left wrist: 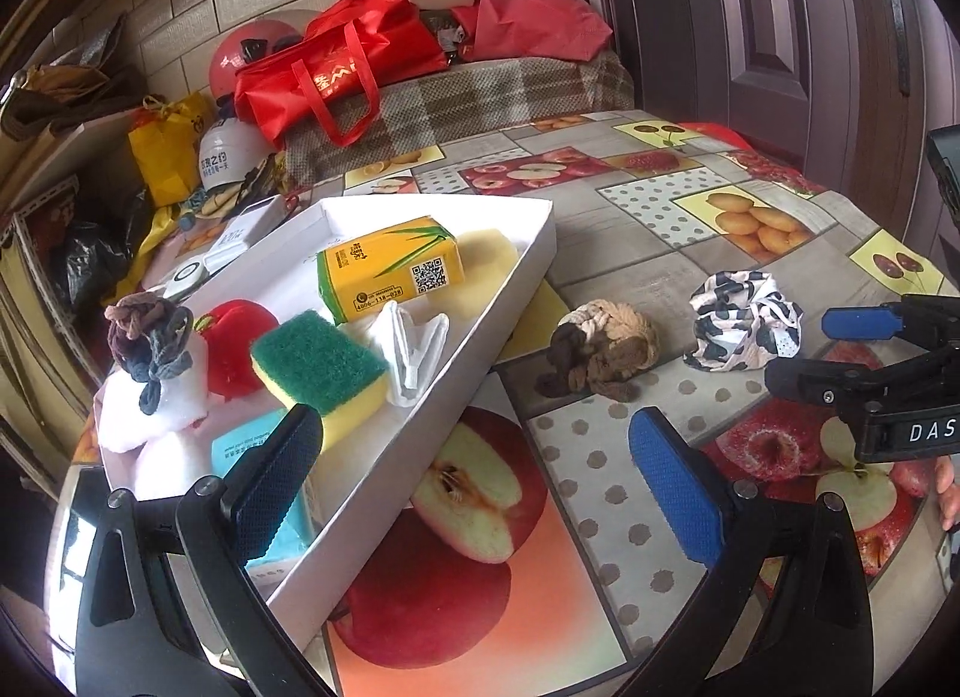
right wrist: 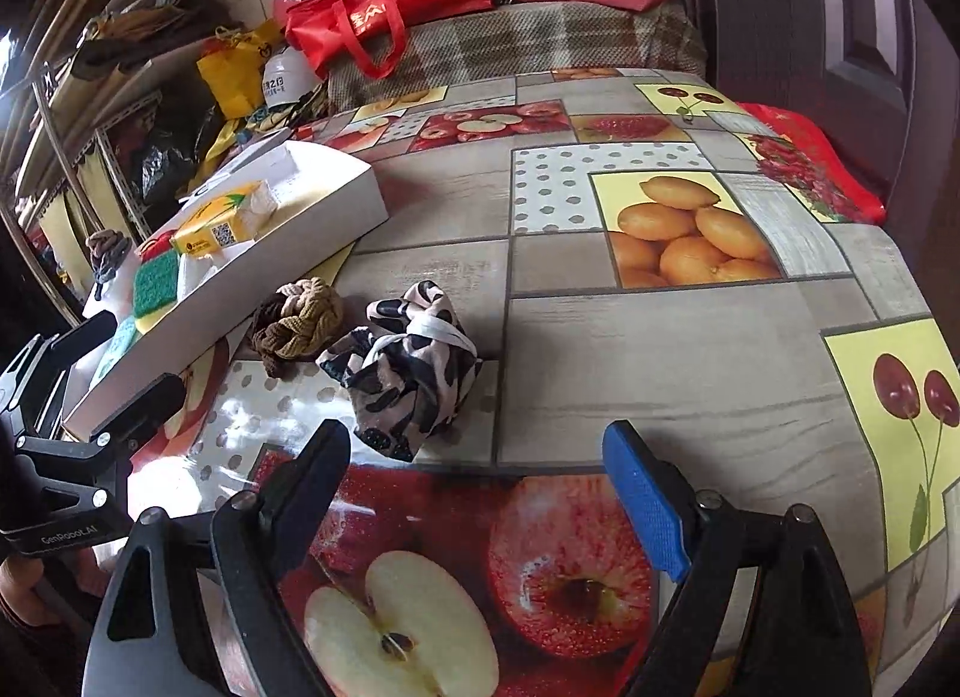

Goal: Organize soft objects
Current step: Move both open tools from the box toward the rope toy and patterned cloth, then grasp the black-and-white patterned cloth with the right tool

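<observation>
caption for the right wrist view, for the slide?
Open right tongs hover over the fruit-print table, facing a cow-print cloth and braided scrunchie beside the white box.

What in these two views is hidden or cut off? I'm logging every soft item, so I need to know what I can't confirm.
- Left wrist view: the blue packet in the white tray is mostly hidden behind a finger of the left gripper; its print is unreadable.
- Left wrist view: the pale sponge is partly hidden by the yellow tissue pack.
- Right wrist view: the tray wall hides most of its contents.
- Right wrist view: the left gripper is cut off by the frame edge.
</observation>
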